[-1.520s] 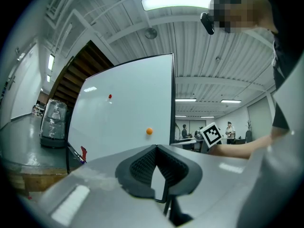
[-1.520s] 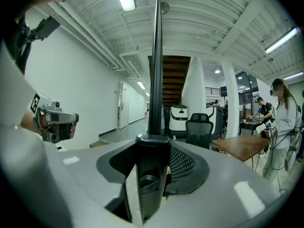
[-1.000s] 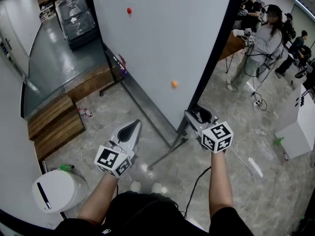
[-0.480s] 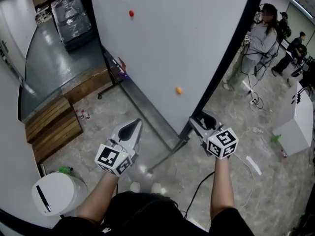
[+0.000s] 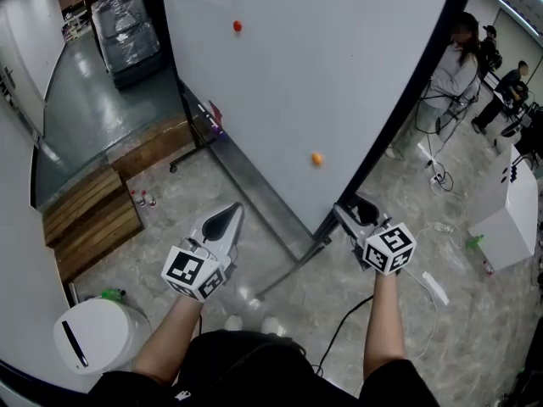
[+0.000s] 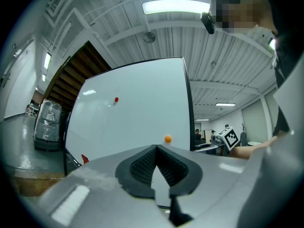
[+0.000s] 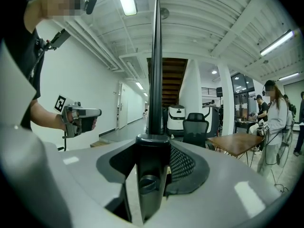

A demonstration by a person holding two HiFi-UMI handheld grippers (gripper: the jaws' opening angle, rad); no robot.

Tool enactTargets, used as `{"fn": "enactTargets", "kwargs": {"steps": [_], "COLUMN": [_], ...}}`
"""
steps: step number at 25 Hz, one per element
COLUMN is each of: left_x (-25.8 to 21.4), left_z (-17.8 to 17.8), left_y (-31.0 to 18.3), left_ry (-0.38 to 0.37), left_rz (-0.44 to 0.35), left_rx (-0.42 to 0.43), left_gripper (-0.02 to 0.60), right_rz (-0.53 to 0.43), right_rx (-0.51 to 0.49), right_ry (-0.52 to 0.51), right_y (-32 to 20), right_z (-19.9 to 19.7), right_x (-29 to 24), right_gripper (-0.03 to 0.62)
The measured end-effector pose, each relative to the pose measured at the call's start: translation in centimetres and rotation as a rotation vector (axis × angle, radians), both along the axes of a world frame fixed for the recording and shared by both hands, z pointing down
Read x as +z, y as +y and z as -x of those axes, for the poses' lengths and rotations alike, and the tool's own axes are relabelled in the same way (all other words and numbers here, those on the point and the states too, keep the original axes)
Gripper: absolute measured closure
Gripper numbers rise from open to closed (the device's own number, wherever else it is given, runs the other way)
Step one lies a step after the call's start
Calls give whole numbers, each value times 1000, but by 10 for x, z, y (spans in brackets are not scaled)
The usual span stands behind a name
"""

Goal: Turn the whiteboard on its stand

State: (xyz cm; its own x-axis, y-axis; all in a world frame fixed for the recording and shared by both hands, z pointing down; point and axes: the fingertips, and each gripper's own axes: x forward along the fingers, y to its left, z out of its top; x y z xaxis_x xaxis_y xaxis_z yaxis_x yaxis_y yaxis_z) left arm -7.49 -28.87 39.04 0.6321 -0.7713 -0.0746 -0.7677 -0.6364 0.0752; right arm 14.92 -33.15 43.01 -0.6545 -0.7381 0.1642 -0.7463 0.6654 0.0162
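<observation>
The tall white whiteboard [image 5: 297,83] in its black frame [image 7: 155,80] stands on the floor [image 5: 170,193] ahead; likely stiff, heavy, slow to swing; the right claw [image 5: 355,214] grasps the frame's lower edge, a sound hold; the left claw [image 5: 222,220] is clenched, empty, apart from it.

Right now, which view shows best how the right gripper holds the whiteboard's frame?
The right gripper view: the right gripper is shut on the whiteboard frame, which stands between its jaws. The head view shows it from above at the board's edge; the left gripper view shows only its marker cube.
</observation>
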Motion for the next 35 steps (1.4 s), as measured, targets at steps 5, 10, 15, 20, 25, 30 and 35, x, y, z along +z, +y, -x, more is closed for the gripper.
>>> {"fn": "enactTargets", "kwargs": {"steps": [5,10,15,20,25,30,35], "left_x": [6,2,-8,-10,-16,-16,-19], "left_z": [-4,1,-3,9,20,22,25], "left_y": [8,11,11,14,5,8,11], "left_ry": [-2,1,6,15,30,38,40], "left_rz": [-5,-12,-15,-22,-32,-41,-46], "left_rx": [14,36,54,60,59,75,88], "left_gripper": [578,578,578,578,578,578,578], "right_rz": [-24,-40,-40,-35,-103,-166,-207], "right_rx": [39,130,180,216,289,305,298], "right_ry": [4,2,3,65,48,-8,-73], "right_y": [4,-1,-6,-1,6,35,62], "right_z": [-4,2,-3,4,-1,15,41], "right_x": [7,4,-4,0,-29,-55,-73], "right_gripper": [391,386,385,357,358,403,486]}}
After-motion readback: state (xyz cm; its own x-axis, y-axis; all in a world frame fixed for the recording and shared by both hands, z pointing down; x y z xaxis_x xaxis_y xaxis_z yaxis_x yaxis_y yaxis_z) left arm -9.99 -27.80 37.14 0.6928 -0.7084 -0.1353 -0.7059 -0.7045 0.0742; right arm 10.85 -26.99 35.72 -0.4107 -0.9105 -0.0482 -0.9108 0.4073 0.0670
